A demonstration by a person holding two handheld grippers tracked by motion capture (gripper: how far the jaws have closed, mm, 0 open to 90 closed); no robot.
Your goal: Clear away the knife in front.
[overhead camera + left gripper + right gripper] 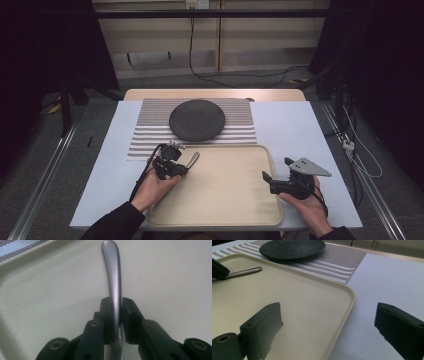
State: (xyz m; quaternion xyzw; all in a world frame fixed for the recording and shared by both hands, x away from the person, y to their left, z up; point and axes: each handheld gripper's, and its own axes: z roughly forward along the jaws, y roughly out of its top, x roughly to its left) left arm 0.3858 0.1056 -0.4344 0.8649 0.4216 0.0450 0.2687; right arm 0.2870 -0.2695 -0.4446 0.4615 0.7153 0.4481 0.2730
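Note:
A silver metal utensil handle (113, 270) sticks out forward from my left gripper (117, 311), whose jaws are shut on it over the beige tray (175, 277). In the high view the left gripper (183, 164) sits at the tray's (225, 200) far left corner, and the utensil (194, 158) points right and away. Its working end is hidden behind the jaws. My right gripper (276, 168) hovers at the tray's right rim, open and holding nothing. In the right gripper view the wide gap of that gripper (328, 315) straddles the tray rim (348, 298), and the utensil (244, 272) shows at far left.
A dark round plate (197, 120) lies on a striped placemat (150, 135) beyond the tray. The plate (292, 248) and placemat (342, 260) also show in the right gripper view. A white table surface (295, 130) surrounds the tray, with cables on the floor at right.

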